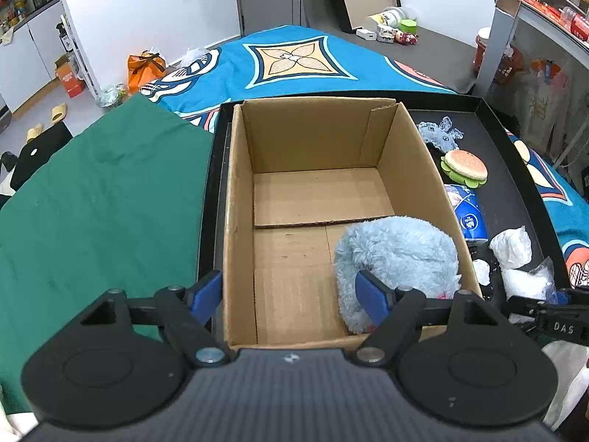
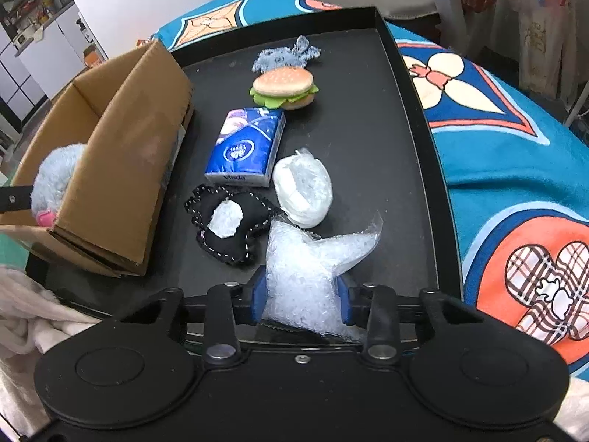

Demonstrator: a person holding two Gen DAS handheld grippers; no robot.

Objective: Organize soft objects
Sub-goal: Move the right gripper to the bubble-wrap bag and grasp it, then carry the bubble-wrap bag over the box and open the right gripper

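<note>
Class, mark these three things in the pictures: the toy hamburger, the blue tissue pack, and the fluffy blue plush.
toy hamburger point(image 2: 283, 81), right wrist view, on the top bun.
blue tissue pack point(image 2: 246, 147), right wrist view, on its printed top face.
fluffy blue plush point(image 1: 401, 254), left wrist view, on its furry back.

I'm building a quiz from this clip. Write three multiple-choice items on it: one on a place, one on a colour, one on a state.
1. Where does the fluffy plush toy lie?
A. inside the cardboard box
B. on the green cloth
C. on the burger toy

2. What colour is the tissue pack?
A. red
B. blue
C. yellow

3. How does the right gripper stand?
A. wide open over the tray
B. shut on the burger toy
C. shut on the bubble-wrap bag

Answers: 1 A, the plush sits on the box floor by its right wall. 2 B, its wrapper is blue with white print. 3 C, both blue pads press the clear bag's sides.
</note>
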